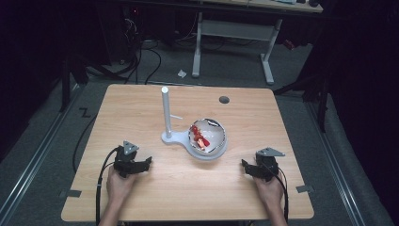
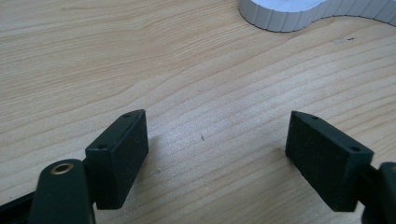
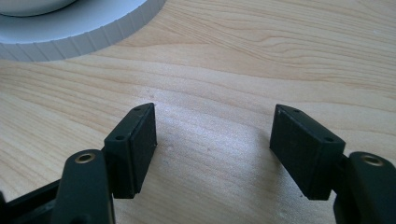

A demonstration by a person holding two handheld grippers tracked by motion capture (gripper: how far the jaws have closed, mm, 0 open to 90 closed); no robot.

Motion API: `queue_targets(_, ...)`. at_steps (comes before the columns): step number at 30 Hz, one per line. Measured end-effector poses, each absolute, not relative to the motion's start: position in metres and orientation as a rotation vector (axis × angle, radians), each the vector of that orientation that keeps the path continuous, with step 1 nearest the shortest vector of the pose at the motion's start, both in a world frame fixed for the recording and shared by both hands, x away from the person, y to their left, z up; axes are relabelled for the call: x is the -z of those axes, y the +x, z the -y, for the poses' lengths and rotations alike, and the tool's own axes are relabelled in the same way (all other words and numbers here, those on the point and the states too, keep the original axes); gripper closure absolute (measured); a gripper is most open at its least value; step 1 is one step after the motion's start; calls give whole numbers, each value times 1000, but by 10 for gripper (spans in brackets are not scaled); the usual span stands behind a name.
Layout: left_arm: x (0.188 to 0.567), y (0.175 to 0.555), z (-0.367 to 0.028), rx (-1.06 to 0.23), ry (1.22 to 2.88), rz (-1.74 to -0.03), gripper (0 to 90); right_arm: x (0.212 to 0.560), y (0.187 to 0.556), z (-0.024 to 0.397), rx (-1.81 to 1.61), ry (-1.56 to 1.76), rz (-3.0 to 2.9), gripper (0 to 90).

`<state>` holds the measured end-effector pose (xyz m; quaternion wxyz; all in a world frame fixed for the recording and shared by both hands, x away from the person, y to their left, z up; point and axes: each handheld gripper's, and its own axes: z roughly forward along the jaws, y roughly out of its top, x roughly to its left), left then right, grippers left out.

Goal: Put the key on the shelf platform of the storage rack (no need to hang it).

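Note:
A shiny metal bowl (image 1: 212,128) with small red pieces (image 1: 199,136) in it sits on the round end of a white stand (image 1: 205,154) at the middle of the wooden table (image 1: 141,108). A white post (image 1: 165,110) rises from the stand's left end. My left gripper (image 1: 148,162) rests on the table to the left of the stand, held by a hand, its jaws open over bare wood (image 2: 217,140). My right gripper (image 1: 244,165) rests to the right of the stand, jaws open with nothing between them (image 3: 212,140). The stand's ribbed edge (image 3: 93,32) lies just beyond them.
A dark round hole (image 1: 224,100) marks the table's far right part. Black cables (image 1: 101,174) trail from the grippers toward the front edge. A white desk frame (image 1: 235,33) and cables stand on the floor beyond the table.

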<state>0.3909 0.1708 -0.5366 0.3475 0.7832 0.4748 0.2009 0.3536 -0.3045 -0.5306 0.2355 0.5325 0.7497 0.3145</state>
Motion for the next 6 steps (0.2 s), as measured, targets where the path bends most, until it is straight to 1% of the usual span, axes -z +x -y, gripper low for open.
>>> queue_targets(6, 536, 393, -169, -507, 2052, -1225, 194, 531, 354, 305, -864, 1461, -2057, 319)
